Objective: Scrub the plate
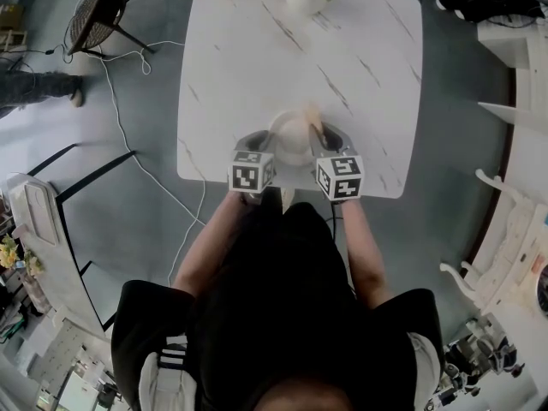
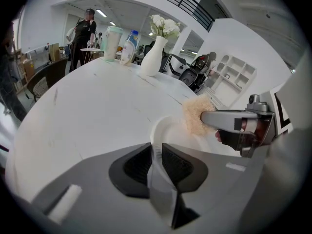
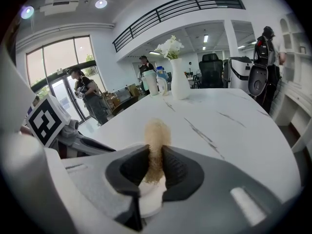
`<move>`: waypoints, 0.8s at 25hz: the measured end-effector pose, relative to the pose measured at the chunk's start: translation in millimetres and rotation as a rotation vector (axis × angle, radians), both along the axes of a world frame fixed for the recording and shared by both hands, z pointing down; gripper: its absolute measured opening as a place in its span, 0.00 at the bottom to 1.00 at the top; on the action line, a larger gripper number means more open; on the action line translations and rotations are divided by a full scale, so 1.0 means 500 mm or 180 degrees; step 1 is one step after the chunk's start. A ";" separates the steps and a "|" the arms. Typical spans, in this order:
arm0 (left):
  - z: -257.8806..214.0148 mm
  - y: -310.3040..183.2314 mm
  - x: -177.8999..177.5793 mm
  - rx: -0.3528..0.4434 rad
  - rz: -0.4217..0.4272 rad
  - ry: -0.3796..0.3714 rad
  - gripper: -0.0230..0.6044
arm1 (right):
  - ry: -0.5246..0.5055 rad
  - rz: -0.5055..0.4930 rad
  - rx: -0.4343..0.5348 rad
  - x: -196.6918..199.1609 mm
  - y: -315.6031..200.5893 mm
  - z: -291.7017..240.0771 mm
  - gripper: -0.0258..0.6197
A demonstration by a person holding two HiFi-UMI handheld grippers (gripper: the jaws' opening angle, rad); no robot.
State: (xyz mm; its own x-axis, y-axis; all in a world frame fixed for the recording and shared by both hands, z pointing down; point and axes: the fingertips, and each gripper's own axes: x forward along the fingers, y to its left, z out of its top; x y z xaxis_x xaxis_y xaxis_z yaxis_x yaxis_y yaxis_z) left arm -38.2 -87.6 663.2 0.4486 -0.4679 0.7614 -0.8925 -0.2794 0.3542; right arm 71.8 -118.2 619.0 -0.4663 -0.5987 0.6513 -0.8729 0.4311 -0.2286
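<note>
Left gripper [image 2: 156,155] jaws clamp the round white plate's [image 2: 170,129] rim; right gripper [image 3: 156,162] jaws pinch a tan fibrous scrubber [image 3: 156,134] on it.

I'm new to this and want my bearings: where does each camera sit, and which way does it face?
Head view: on the person's head, looking steeply down at table, plate, left gripper and right gripper; forearms and torso show.
Left gripper view: on the left gripper, looking along its jaws, shut on the plate's rim, towards the vase.
Right gripper view: on the right gripper, looking along its jaws, shut on the sponge, towards the vase.
Shared: both gripper views show the vase and the other gripper.
</note>
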 end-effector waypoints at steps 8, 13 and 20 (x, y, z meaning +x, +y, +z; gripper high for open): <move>-0.001 0.001 -0.001 0.0012 0.0007 -0.0016 0.15 | -0.0060 -0.0047 0.0128 -0.021 0.003 -0.042 0.14; -0.001 0.001 -0.001 0.0030 -0.0002 -0.0003 0.15 | -0.0136 -0.0081 0.0260 -0.035 -0.002 -0.080 0.14; -0.003 0.000 0.000 0.0033 0.0014 -0.0016 0.15 | -0.0215 -0.0237 0.0263 -0.076 0.010 -0.084 0.14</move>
State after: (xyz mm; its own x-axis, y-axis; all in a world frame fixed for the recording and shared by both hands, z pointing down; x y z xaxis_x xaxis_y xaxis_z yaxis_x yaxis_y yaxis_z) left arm -38.2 -87.7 661.6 0.4468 -0.4738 0.7589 -0.8931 -0.2868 0.3467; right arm 33.9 -113.1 576.9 -0.5525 -0.6112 0.5668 -0.8216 0.5140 -0.2466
